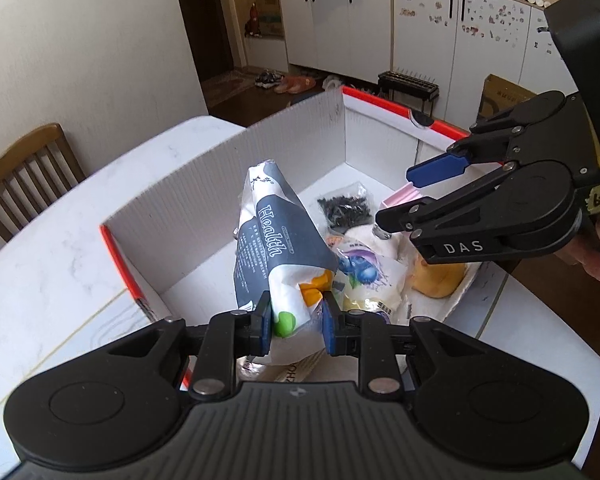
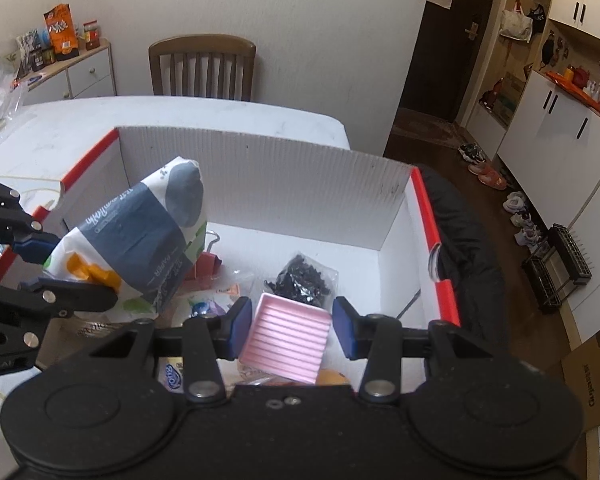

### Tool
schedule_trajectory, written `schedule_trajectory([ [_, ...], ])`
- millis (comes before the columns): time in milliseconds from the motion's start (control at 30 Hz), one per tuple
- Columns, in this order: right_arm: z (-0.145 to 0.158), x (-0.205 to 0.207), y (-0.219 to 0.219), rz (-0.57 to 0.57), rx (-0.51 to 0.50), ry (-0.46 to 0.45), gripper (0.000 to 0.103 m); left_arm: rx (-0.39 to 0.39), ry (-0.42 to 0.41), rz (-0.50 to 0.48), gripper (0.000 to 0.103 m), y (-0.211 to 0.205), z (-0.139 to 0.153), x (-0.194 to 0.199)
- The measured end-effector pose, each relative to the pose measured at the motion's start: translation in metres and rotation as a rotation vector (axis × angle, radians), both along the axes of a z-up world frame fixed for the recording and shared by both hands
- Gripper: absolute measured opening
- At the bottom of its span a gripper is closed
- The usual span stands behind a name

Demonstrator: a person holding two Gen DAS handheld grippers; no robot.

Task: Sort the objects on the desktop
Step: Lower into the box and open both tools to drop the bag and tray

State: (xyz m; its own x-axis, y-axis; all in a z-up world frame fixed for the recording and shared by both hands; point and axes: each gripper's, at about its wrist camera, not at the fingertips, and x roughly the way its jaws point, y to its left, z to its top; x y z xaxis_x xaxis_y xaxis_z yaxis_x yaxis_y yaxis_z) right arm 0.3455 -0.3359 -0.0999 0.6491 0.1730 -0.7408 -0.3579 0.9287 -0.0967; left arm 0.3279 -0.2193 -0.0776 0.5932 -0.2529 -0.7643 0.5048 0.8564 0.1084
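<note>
A white corrugated box [image 1: 300, 144] [image 2: 260, 168] with a red rim stands on the table. My left gripper [image 1: 296, 322] [image 2: 72, 270] is shut on a grey-and-white tissue pack [image 1: 276, 248] [image 2: 140, 236] marked "Health", held tilted over the box's near left part. My right gripper [image 2: 292, 328] [image 1: 396, 196] is shut on a pink ridged dish [image 2: 288, 336] [image 1: 404, 196], above the box's right side. Below them in the box lie a bag of small black pieces [image 1: 344, 210] [image 2: 300, 280], a blueberry-print packet [image 1: 364, 268], a yellow-orange item [image 1: 436, 280] and a red binder clip [image 2: 208, 264].
The box sits on a white marble table [image 1: 60, 240] with a wooden chair [image 2: 202, 68] behind it. A dark jacket [image 2: 468, 248] hangs past the box's right wall. A cardboard box [image 2: 596, 380] and a black rack [image 2: 560, 264] stand on the floor at right.
</note>
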Motion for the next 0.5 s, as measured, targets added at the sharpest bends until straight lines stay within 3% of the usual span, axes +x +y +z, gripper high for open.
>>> schedule_trajectory([
  [233, -0.009, 0.005, 0.002, 0.014, -0.022, 0.037, 0.044, -0.035, 0.044, 0.026, 0.023, 0.003, -0.003, 0.006],
  [500, -0.014, 0.008, 0.005, 0.041, -0.042, 0.067, 0.046, -0.055, 0.046, 0.039, 0.033, 0.004, -0.002, 0.000],
])
